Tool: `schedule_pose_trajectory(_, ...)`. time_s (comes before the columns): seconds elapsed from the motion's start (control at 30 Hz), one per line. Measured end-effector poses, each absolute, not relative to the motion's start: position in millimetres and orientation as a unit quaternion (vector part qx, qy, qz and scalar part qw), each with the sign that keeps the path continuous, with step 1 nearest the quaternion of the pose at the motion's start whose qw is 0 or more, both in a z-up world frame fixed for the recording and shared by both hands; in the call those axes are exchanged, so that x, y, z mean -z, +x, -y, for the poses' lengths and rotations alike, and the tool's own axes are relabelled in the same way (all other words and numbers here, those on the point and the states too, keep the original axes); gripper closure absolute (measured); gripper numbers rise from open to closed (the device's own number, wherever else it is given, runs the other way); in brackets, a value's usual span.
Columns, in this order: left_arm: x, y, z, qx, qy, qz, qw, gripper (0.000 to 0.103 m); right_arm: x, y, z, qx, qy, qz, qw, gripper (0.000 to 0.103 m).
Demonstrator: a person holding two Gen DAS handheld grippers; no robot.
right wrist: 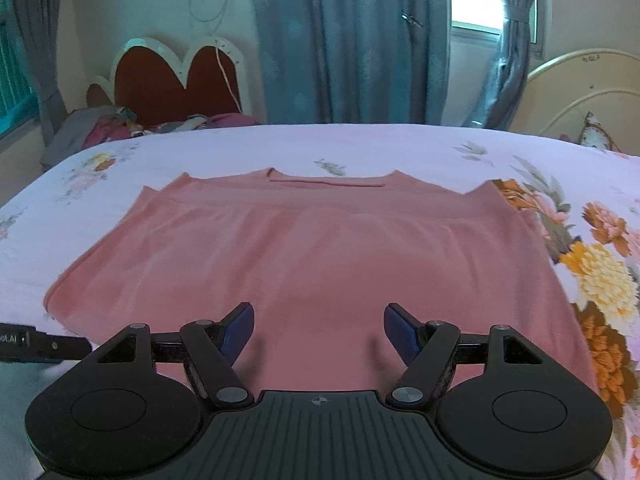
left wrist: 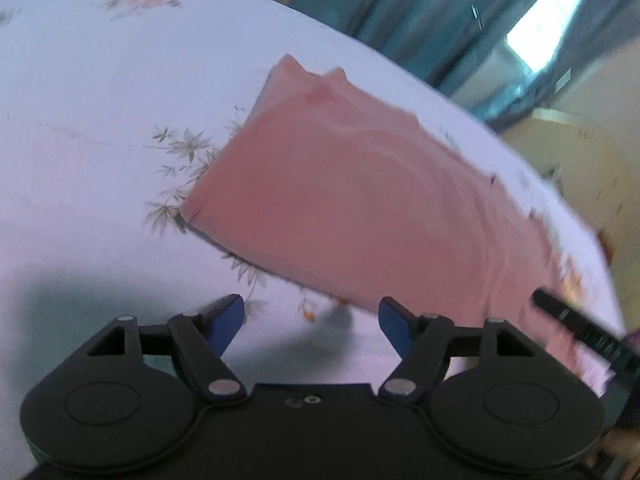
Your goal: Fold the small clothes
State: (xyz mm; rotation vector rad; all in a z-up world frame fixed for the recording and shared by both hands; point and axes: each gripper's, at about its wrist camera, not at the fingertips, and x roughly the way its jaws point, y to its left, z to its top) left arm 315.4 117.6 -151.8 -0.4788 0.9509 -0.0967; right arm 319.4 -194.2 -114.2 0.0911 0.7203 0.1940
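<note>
Left wrist view: one pink garment [left wrist: 352,208] lies flat on a white floral bedsheet [left wrist: 100,92], spread across the right half of the frame. Its fabric is a plain salmon pink with fine ribbing; soft ripples run through the upper part, and a dark edge shows along the near hem. The far end rises into two small peaks. The left gripper [left wrist: 312,320] hovers above the sheet just beside the near hem, its two blue-padded fingers [left wrist: 230,322] spread apart with nothing between them. A black bar, part of the other tool [left wrist: 576,322], enters from the right edge over the garment's near corner. Teal curtains [left wrist: 420,8] hang beyond the bed. This view is motion-blurred toward the right.

Right wrist view: the same single pink garment [right wrist: 304,248] fills the middle of the bed, lying with its neckline at the far edge and its shoulders to either side. A fold line crosses it below the neckline. The right gripper [right wrist: 318,330] sits over the near part of the cloth, its two blue pads [right wrist: 400,332] wide apart and holding nothing. The sheet [right wrist: 592,272] shows large orange and yellow flowers at right. Behind stand one heart-shaped red headboard [right wrist: 176,88], a heap of clothes [right wrist: 120,124] and grey-blue curtains [right wrist: 352,40].
</note>
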Motion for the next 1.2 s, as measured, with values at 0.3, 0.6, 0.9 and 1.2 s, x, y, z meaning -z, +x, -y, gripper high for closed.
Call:
schedule_pose_trajectory(0.3,169,346,-131,0.051,-0.338,-0.397,0.852,0.031,120,354,173,-0.088,0.051,-0.351,0.931,0.033)
schedule_pose_trajectory(0.6,185,380,-144,0.044,-0.395,-0.360,0.844,0.064,135,390,158,-0.072,0.041,-0.373,0.924,0.049)
schedule_pose_trajectory(0.9,190,381,-148,0.032,-0.398,-0.348,0.848,0.091,156,392,152,-0.056,0.013,-0.382,0.922,0.050)
schedule_pose_trajectory(1.2,155,376,-128,0.009,-0.343,-0.313,0.886,0.092,159,395,151,-0.079,-0.005,-0.374,0.924,0.049)
